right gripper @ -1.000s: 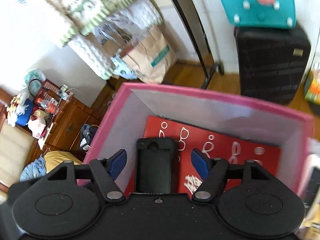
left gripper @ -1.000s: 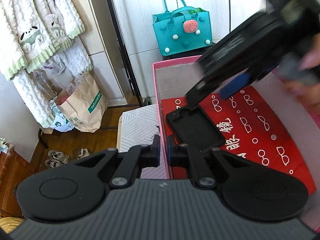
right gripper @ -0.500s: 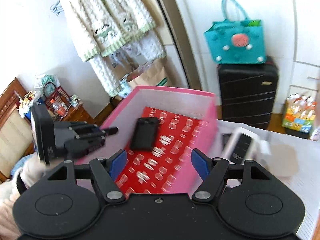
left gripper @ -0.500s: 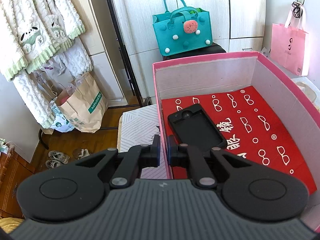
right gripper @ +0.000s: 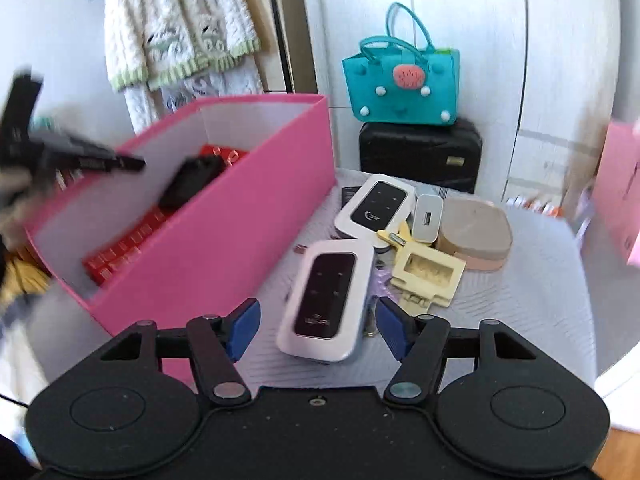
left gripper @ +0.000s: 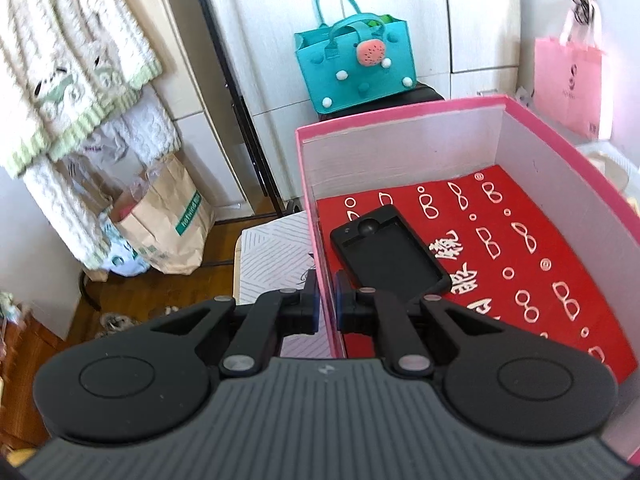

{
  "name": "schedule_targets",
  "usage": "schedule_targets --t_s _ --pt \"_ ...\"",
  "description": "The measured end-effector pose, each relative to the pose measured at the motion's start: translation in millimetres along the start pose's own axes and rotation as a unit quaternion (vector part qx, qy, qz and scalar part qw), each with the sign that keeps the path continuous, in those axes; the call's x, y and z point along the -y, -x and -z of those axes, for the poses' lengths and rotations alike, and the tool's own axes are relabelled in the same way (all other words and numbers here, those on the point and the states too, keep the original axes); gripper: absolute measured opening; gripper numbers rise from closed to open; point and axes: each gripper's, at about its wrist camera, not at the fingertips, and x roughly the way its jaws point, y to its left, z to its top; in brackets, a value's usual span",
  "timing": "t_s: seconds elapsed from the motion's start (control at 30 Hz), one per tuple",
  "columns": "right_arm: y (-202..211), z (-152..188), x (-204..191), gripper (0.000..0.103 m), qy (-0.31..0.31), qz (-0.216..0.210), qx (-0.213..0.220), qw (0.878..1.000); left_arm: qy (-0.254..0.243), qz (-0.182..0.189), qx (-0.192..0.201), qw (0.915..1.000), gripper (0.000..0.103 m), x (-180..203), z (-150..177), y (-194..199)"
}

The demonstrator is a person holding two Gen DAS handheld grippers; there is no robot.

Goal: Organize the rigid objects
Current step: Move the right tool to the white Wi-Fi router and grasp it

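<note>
The left claw is clamped on the near left wall of the pink box, one pad outside the wall and the other inside, pinching the cardboard between them. Just beyond its inner pad, a black phone case lies open side up on the red sheet printed with white glasses that lines the box floor. The right claw hangs above the tabletop with its blue pads spread wide; its jaws have just been closing a little, and they grip nothing. The near end of a white pocket router with a dark face lies flat on the cloth in the gap, clear of both pads. Farther out sit a second white router, a small white charger, a pale yellow plastic frame and a beige rounded case, all bunched together and touching or overlapping. The pink box stands just left of this pile. Behind the tabletop, a teal handbag rests on a black suitcase.
</note>
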Motion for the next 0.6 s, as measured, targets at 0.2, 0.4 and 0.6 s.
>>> schedule_targets --t_s 0.2,0.4,0.6 --pt "-23.0 4.5 -17.5 0.069 0.079 0.046 -0.006 0.996 0.001 0.005 0.002 1.0 0.009 -0.8 -0.2 0.7" --pt "-48.8 4.0 -27.8 0.072 0.12 0.078 -0.012 0.99 -0.009 -0.005 0.011 0.9999 0.009 1.7 0.7 3.3" --pt "-37.1 3.5 -32.1 0.05 0.135 0.094 -0.009 0.986 -0.011 -0.007 0.012 0.9998 0.009 2.6 0.3 3.8"
